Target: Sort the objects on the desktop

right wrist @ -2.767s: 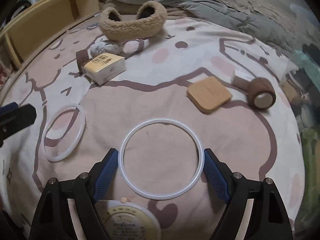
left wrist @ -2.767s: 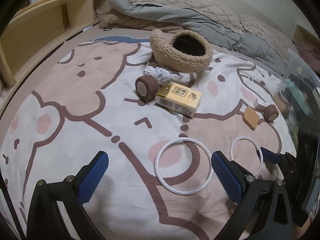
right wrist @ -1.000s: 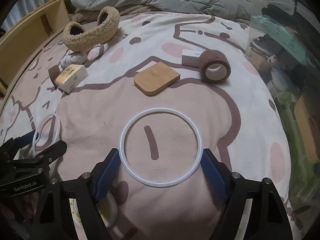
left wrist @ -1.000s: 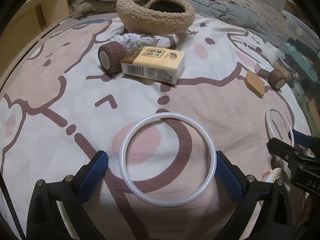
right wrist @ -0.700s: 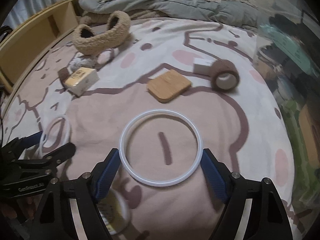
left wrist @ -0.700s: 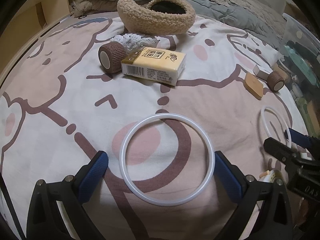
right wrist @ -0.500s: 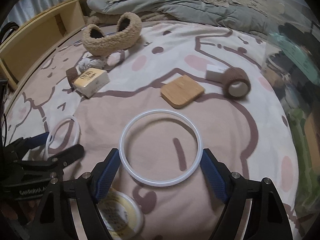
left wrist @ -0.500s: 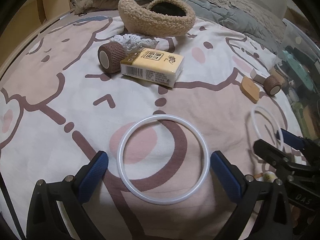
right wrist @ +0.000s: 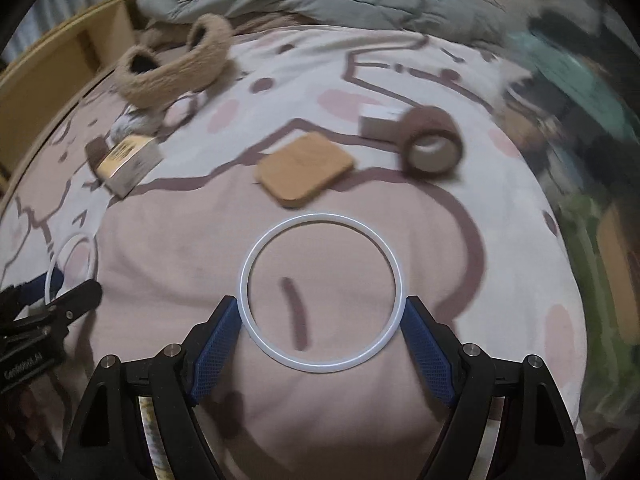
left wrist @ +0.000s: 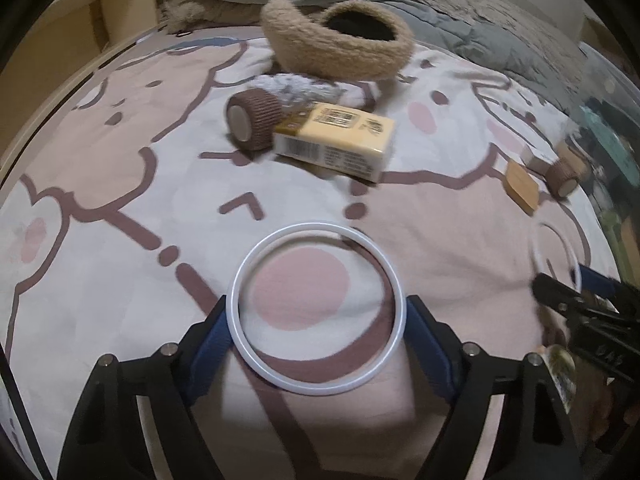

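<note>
Both pairs of jaws stand partly closed, each pressing its blue pads against the outer edge of a white ring; the left gripper (left wrist: 316, 322) grips one white ring (left wrist: 316, 308) at its left and right sides, and the right gripper (right wrist: 320, 320) grips a second white ring (right wrist: 320, 292) the same way. Each ring sits flat-faced between its fingers, its open face turned up toward the camera, its far arc reaching forward over the cartoon-print bedsheet (left wrist: 100, 200); being round, neither has a long axis. Ahead of the left gripper lie a yellow tissue pack (left wrist: 336, 142), long side running left to right, touching a brown bandage roll (left wrist: 254, 120) on its side; beyond them sits a tan fleece basket (left wrist: 340, 44). Ahead of the right gripper lie a wooden coaster (right wrist: 306, 168) and another brown bandage roll (right wrist: 432, 146), near each other; a small white box (right wrist: 380, 120) touches that roll.
</note>
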Action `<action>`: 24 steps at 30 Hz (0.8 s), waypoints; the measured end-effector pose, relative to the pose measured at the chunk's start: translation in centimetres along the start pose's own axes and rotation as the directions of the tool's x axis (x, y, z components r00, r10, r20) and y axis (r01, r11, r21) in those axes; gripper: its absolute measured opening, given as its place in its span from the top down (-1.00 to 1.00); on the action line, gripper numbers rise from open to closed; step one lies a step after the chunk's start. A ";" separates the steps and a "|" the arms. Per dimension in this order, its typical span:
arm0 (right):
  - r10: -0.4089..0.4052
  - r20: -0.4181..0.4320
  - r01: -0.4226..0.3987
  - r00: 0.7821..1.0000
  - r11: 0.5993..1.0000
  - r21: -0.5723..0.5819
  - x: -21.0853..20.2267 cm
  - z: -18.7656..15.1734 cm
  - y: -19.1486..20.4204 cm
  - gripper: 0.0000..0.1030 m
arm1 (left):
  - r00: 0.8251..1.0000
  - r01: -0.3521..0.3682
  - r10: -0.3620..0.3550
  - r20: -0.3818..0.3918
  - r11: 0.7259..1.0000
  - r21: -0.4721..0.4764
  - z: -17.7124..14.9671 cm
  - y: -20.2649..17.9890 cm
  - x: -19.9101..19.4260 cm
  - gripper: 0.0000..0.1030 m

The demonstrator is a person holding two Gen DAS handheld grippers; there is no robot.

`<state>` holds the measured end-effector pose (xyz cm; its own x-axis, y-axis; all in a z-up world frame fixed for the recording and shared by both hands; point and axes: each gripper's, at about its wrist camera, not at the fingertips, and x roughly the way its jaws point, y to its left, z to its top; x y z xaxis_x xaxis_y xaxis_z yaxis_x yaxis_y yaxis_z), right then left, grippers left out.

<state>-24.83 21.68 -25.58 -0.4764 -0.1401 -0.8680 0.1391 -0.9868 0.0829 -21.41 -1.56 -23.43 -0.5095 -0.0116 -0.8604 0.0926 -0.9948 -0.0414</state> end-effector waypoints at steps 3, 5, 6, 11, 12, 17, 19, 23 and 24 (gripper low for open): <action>0.001 0.002 -0.001 1.000 1.000 0.009 -0.1 -0.2 -0.2 -0.58 | 1.000 -0.005 0.005 0.001 1.000 -0.016 0.1 0.5 0.0 -0.61; -0.006 0.006 0.006 1.000 1.000 0.004 -0.1 -0.3 -0.1 -0.58 | 1.000 -0.006 0.006 0.001 1.000 -0.018 0.1 0.6 0.0 -0.61; -0.008 0.008 0.008 1.000 1.000 0.002 -0.1 -0.3 0.0 -0.58 | 1.000 -0.009 0.009 0.002 1.000 -0.017 0.0 0.6 -0.1 -0.61; 0.005 -0.003 -0.005 1.000 1.000 0.000 0.1 -0.2 -0.1 -0.59 | 0.999 0.049 -0.048 0.020 0.997 -0.051 0.2 0.7 -0.9 -0.61; 0.007 -0.004 -0.007 1.000 1.000 0.002 0.1 -0.2 -0.2 -0.59 | 0.997 0.079 -0.077 0.032 0.995 -0.062 0.4 0.6 -1.2 -0.61; -0.001 -0.008 0.001 1.000 1.000 0.002 0.2 -0.1 -0.2 -0.59 | 0.985 0.146 -0.146 0.088 0.989 0.007 1.5 -2.1 -1.8 -0.61; 0.012 -0.008 -0.012 1.000 1.000 0.005 0.2 -0.1 -0.4 -0.59 | 0.984 0.164 -0.166 0.068 0.986 0.039 1.6 -3.7 -1.2 -0.61; 0.023 0.004 -0.023 1.000 1.000 0.006 0.0 -0.3 -0.5 -0.59 | 0.998 0.064 -0.065 0.005 0.993 0.103 1.0 -5.1 1.0 -0.61; 0.021 0.012 -0.021 1.000 1.000 0.006 -0.1 -0.4 -0.4 -0.59 | 0.998 0.058 -0.060 0.009 0.992 0.114 0.9 -5.0 1.1 -0.61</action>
<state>-24.51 22.13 -25.76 -0.4834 -0.1618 -0.8603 0.1440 -0.9841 0.1042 -23.22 3.34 -23.71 -0.5216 0.0469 -0.8519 -0.0357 -0.9988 -0.0332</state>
